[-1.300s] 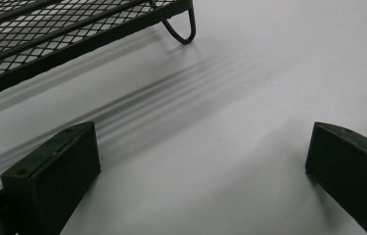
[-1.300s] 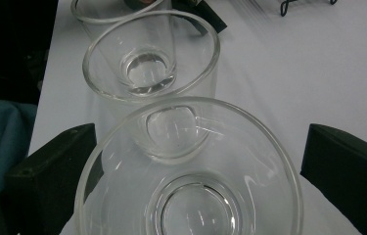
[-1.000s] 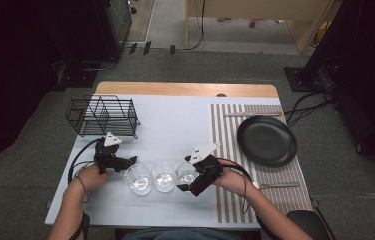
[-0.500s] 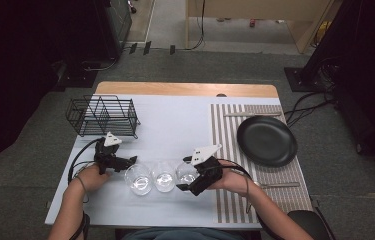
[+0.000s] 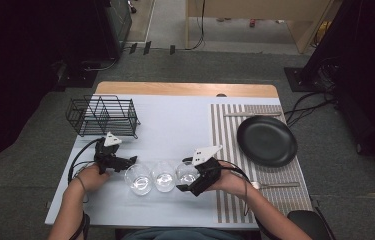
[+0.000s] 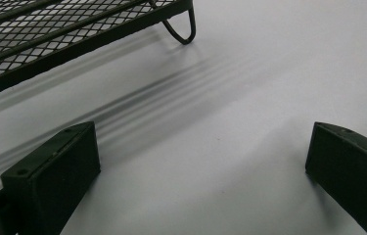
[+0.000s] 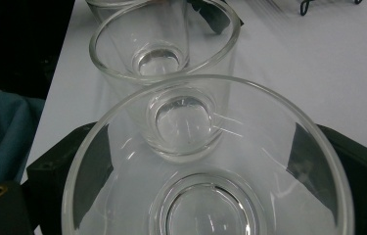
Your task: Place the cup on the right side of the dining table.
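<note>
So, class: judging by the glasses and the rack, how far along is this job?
Done: nothing racked; the wire rack is empty. In hand: the right gripper has just closed its jaws around the rightmost glass, while the left gripper stands open. Left: all three glasses remain in their row.

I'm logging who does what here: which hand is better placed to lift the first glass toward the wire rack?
Right, probably. The right gripper already has its jaws around the nearest glass, while the left gripper stands open over bare table beside the wire rack.
</note>
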`<state>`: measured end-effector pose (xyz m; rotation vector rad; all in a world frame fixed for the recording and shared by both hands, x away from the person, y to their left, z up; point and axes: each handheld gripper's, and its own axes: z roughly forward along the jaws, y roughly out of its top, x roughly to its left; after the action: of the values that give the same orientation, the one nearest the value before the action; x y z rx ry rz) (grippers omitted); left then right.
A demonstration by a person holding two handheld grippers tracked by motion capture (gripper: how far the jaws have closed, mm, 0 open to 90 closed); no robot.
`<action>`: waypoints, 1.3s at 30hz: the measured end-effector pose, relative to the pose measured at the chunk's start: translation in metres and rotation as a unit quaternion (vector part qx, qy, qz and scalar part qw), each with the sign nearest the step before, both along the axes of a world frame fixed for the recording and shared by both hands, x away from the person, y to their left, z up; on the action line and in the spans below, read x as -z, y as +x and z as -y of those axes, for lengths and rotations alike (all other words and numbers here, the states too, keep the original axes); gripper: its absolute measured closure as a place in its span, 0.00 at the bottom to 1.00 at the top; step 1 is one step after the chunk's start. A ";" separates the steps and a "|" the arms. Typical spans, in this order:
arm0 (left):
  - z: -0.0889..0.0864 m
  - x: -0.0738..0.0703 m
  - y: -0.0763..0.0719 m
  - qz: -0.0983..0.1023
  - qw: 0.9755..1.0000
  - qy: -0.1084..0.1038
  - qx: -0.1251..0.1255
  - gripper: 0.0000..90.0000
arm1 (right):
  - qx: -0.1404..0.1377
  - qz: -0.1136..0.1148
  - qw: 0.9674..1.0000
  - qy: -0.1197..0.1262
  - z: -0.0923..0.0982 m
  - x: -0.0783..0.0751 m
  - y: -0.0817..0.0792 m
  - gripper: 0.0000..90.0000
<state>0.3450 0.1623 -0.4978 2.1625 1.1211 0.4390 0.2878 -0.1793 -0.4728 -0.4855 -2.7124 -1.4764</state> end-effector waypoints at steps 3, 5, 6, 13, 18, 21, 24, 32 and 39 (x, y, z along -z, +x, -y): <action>0.000 0.000 0.000 0.000 1.000 0.000 0.000 0.00 | -0.002 0.004 1.000 0.004 0.000 0.001 -0.001 0.09; 0.000 0.000 0.000 0.000 1.000 0.000 0.000 0.00 | -0.006 0.007 1.000 -0.004 -0.001 0.003 -0.002 0.09; 0.000 0.000 0.000 0.000 1.000 0.000 0.000 0.00 | -0.009 0.007 1.000 -0.007 -0.001 0.004 -0.002 0.09; 0.000 0.000 0.000 0.000 1.000 0.000 0.000 0.00 | -0.015 0.027 1.000 -0.002 -0.001 0.005 -0.005 0.20; 0.000 0.000 0.000 0.000 1.000 0.000 0.000 0.00 | -0.016 0.034 0.999 -0.003 -0.001 0.005 -0.005 0.20; 0.000 0.000 0.000 0.000 1.000 0.000 0.000 0.00 | -0.019 0.037 0.999 -0.006 -0.001 0.005 -0.005 0.21; 0.000 0.000 0.000 0.000 1.000 0.000 0.000 0.00 | -0.019 0.037 0.999 -0.004 -0.001 0.005 -0.005 0.21; 0.000 0.000 0.000 0.000 1.000 0.000 0.000 0.00 | -0.021 0.038 0.999 -0.005 -0.001 0.005 -0.005 0.21; 0.000 0.000 0.000 0.000 1.000 0.000 0.000 0.00 | -0.029 0.043 0.999 -0.008 -0.001 0.004 -0.006 0.21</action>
<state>0.3450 0.1623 -0.4978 2.1626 1.1210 0.4392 0.2819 -0.1783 -0.4769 -0.3499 -2.7803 -1.4953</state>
